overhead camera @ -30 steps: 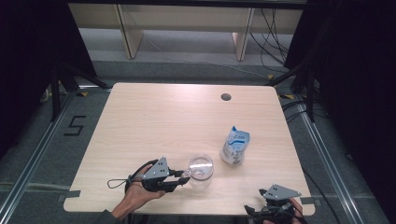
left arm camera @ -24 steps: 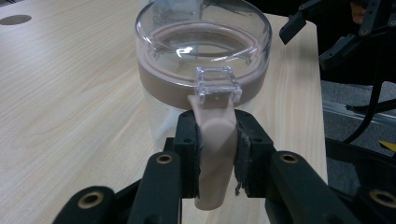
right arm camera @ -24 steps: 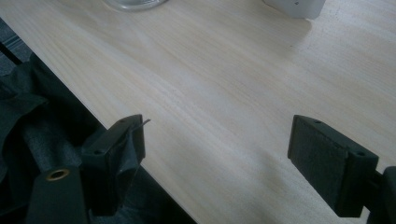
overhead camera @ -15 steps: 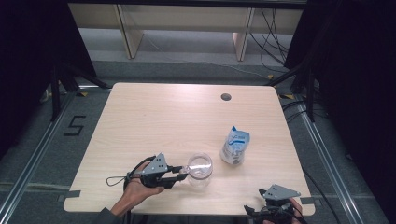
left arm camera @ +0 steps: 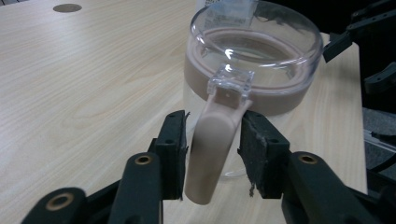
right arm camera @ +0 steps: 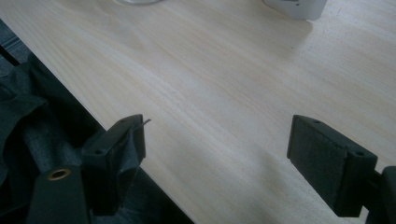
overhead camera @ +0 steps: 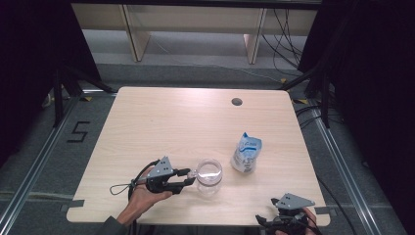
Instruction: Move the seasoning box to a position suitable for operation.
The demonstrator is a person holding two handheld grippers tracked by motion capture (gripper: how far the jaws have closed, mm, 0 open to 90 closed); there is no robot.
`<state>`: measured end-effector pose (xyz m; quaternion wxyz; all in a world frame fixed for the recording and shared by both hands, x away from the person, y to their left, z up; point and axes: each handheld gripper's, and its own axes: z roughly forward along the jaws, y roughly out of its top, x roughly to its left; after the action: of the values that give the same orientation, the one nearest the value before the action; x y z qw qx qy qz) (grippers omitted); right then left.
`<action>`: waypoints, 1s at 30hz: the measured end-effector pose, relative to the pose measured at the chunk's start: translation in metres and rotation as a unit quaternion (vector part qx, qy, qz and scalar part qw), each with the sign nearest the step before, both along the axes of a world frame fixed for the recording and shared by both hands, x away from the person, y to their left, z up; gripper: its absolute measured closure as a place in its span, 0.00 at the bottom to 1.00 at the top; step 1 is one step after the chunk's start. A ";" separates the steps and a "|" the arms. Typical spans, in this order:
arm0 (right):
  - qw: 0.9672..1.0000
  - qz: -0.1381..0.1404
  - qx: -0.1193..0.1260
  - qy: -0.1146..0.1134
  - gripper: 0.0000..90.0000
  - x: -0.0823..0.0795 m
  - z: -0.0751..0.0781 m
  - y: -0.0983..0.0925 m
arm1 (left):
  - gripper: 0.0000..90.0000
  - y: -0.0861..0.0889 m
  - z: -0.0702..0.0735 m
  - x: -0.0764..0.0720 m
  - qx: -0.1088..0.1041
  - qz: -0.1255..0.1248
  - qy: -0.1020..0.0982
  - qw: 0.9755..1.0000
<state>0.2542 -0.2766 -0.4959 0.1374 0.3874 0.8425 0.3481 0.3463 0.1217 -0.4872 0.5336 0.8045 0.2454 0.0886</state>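
Observation:
A clear jar (overhead camera: 209, 175) with a beige ring and a beige handle (left arm camera: 211, 149) stands near the table's front edge. My left gripper (overhead camera: 188, 177) lies level on the table, left of the jar, pointing at it. Its jaws (left arm camera: 212, 135) sit on either side of the handle and have just been opening; thin gaps show beside the pads, so it is open. My right gripper (overhead camera: 284, 215) rests at the front right corner of the table. It stands wide open (right arm camera: 217, 140) with nothing between its pads, the left jaw past the table edge.
A blue and white pouch (overhead camera: 246, 152) stands upright to the right of the jar and its base shows (right arm camera: 294, 7) in the right gripper view. A dark round hole (overhead camera: 237, 102) sits near the table's far edge. Bare wood (overhead camera: 171, 122) lies behind the jar.
The left gripper's jaws have spread apart around the jar's handle. The jar, the pouch and the right gripper stay where they were.

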 end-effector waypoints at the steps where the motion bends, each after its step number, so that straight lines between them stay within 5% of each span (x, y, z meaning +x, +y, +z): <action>1: 1.000 0.000 0.000 0.000 0.23 0.000 0.000 0.000 | 0.63 0.000 0.000 0.000 0.000 0.000 0.000 1.000; 7: 1.000 -0.006 0.008 0.005 0.23 0.000 0.001 -0.001 | 0.47 0.002 0.000 -0.009 -0.008 0.019 0.038 0.999; 12: 1.000 -0.007 0.011 0.007 0.23 0.000 0.001 -0.001 | 0.41 0.006 0.003 -0.016 -0.007 0.037 0.051 0.998; 19: 1.000 -0.016 0.018 0.016 0.23 -0.002 0.002 -0.001 | 0.34 0.011 0.007 -0.025 -0.005 0.061 0.062 0.996; 20: 1.000 -0.001 0.016 0.001 0.23 0.001 0.001 -0.004 | 0.34 0.012 0.008 -0.026 -0.001 0.062 0.057 0.996; 23: 1.000 -0.015 0.016 0.006 0.23 0.000 0.001 -0.007 | 0.32 0.011 0.010 -0.028 -0.012 0.066 0.063 0.996; 30: 1.000 0.001 0.021 0.008 0.23 0.002 0.000 -0.009 | 0.32 0.010 0.018 -0.033 -0.024 0.089 0.070 0.993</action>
<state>0.2564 -0.2856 -0.4955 0.1220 0.3921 0.8365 0.3628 0.3128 0.1314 -0.4694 0.5245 0.7706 0.3544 0.0732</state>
